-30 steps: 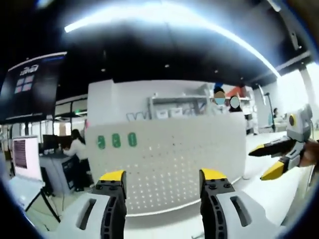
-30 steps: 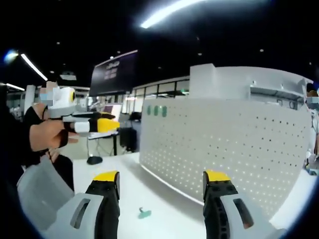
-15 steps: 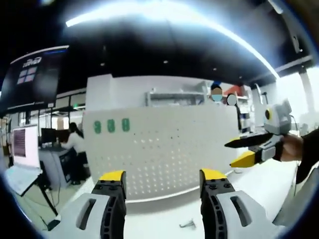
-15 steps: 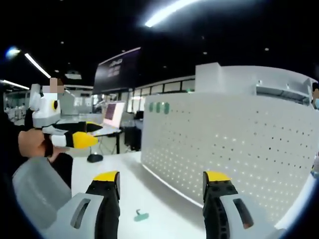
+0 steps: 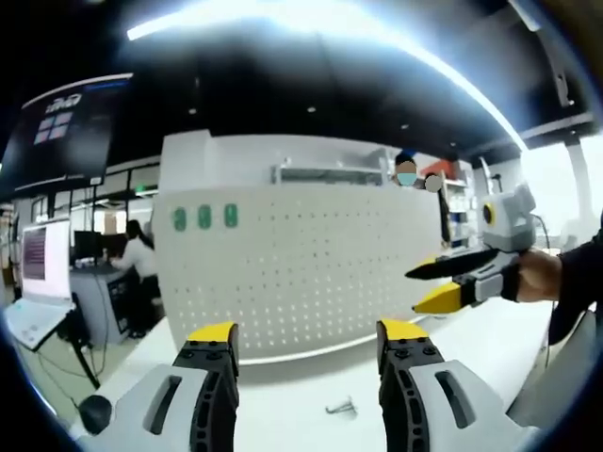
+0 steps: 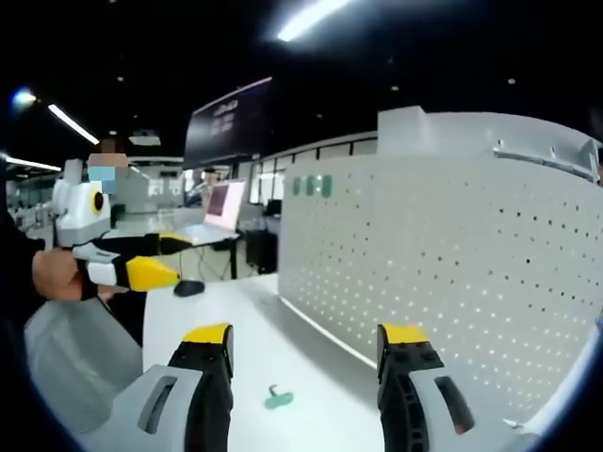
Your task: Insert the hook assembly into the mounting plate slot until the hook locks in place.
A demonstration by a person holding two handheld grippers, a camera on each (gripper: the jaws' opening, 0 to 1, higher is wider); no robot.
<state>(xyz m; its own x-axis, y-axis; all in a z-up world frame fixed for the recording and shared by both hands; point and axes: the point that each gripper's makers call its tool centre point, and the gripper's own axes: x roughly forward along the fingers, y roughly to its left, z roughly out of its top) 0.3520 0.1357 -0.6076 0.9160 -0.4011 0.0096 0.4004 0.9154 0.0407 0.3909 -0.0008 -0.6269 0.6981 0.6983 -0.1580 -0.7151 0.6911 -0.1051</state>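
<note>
White tabletop now nearer, your left gripper and right gripper gape empty above the unpicked hook before the pegboard.

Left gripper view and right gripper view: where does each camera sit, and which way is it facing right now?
Left gripper view: rides the left gripper, faces the white pegboard head-on over the table; its open jaws and the right gripper show.
Right gripper view: rides the right gripper, faces the pegboard obliquely; its open jaws, the left gripper and a hand show.
Shared: the pegboard, three green tags, the hook on the table.
</note>
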